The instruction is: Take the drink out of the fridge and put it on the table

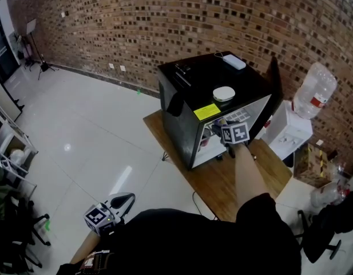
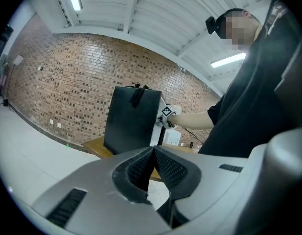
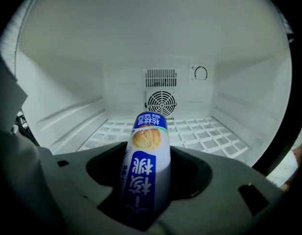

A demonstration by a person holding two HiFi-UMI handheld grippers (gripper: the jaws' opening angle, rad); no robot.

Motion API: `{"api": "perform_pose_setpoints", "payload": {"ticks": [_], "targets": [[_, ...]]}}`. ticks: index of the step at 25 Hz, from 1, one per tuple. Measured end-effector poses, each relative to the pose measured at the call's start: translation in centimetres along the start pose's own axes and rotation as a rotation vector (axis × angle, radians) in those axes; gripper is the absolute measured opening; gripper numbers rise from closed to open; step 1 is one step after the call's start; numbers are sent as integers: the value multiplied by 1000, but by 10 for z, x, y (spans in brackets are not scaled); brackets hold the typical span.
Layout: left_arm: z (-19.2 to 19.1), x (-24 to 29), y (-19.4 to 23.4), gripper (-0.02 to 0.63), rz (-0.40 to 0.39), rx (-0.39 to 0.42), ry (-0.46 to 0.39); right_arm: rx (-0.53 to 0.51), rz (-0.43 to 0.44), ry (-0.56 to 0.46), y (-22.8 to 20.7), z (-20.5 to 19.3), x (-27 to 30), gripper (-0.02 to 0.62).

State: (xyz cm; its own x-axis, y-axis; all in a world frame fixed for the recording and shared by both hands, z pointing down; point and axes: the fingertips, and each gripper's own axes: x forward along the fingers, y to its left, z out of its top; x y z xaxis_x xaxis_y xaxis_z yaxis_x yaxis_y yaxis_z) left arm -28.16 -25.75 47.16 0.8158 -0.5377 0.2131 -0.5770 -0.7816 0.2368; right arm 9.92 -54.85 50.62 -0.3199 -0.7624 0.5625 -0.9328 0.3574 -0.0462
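1. Two grippers are in view, but only one is at work. The right gripper (image 3: 147, 153) is inside the fridge (image 1: 185, 99), whose door (image 1: 274, 82) stands swung wide. The fridge sits on a low wooden table (image 1: 217, 181) by the brick wall.
2. The drink (image 3: 143, 180), a blue-and-white bottle, is inside the fridge. It stands between the right jaws, in front of the wire shelf (image 3: 209, 133) and the fan (image 3: 160, 102) in the back wall.
3. The right jaws are spread around the drink. A dark gap shows on each side of it, so I judge they are not pinching it yet.
4. The left gripper (image 2: 153, 153) hangs low at the person's side and points towards the fridge from well away. Its jaws are pressed together with nothing between them.
5. Done so far, going by how things lie: the door is open, the reach into the fridge is made, and the jaws are lined up on either side of the drink.
6. Most of the task is left to do. The right jaws must close on the drink, then draw it out through the opening without knocking the frame or the door. Then it has to be set upright on the bare wood in front of the fridge and let go.
7. I would put the task at under halfway, since the drink has not left the fridge.
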Motion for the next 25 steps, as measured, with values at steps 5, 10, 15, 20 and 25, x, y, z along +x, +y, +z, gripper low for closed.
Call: {"api": "perform_pose_setpoints", "payload": {"ticks": [5,10,15,20,25], "targets": [[3,-3,1,0,-54,-17,-15,179,75,-269,12,4,-43,288],[10,5,14,0,-175,-58,-35,198,104,-469,49,-5,-96,290],[15,69,-13,0,-329,-115,-82,152,167,-589,87,-27,-139,290],[15,175,-78,0,-451,-161,-123,161,238,-649,88,-75,-188,290],[-5,282,-164,128,-543,-179,-128,154,280,-665,62,-137,-229,290]]}}
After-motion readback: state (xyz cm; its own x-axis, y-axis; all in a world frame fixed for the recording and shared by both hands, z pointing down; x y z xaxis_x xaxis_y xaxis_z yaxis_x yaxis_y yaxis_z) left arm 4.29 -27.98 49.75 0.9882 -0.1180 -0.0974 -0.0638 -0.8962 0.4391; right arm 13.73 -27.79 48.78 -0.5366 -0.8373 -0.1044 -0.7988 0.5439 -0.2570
